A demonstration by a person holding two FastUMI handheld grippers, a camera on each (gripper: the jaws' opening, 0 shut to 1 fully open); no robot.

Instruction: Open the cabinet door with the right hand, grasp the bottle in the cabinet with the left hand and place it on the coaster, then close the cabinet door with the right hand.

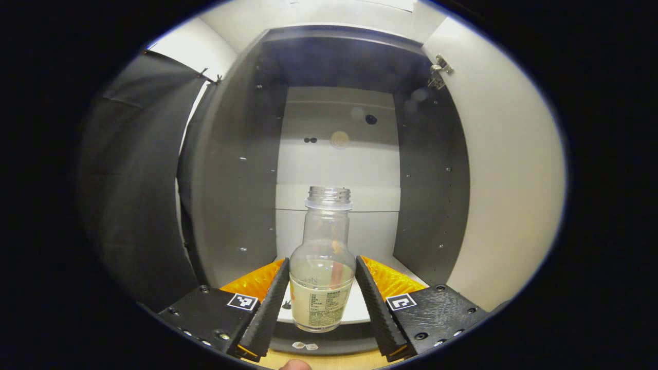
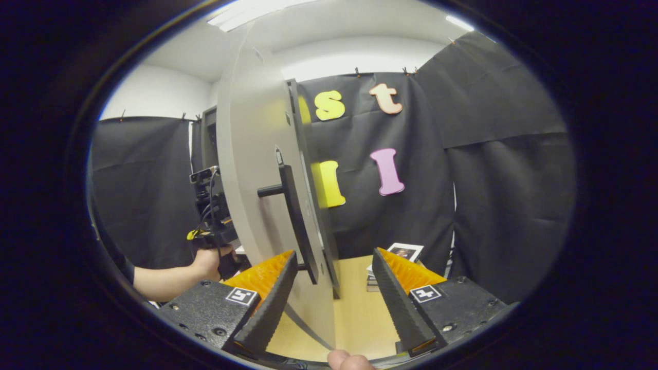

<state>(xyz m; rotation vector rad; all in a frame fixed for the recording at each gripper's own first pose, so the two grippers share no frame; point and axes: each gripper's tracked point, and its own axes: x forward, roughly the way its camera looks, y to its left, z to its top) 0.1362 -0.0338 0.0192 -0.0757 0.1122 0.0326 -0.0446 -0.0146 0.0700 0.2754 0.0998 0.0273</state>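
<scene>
We see the left hand-held gripper (image 1: pixel 321 303) open, fingers either side of the bottle (image 1: pixel 322 267) inside the cabinet (image 1: pixel 241 169); contact unclear. Right hand-held gripper (image 2: pixel 334 298) open w/ the door's (image 2: pixel 252 169) edge and black handle (image 2: pixel 293 216) between its fingers. Desk (image 2: pixel 360 308) below, booklets (image 2: pixel 401 257) beyond.

Pale cabinet shelf (image 1: pixel 396 267) carrying an uncapped clear bottle (image 1: pixel 322 272), upright at the view's 6 o'clock.
</scene>
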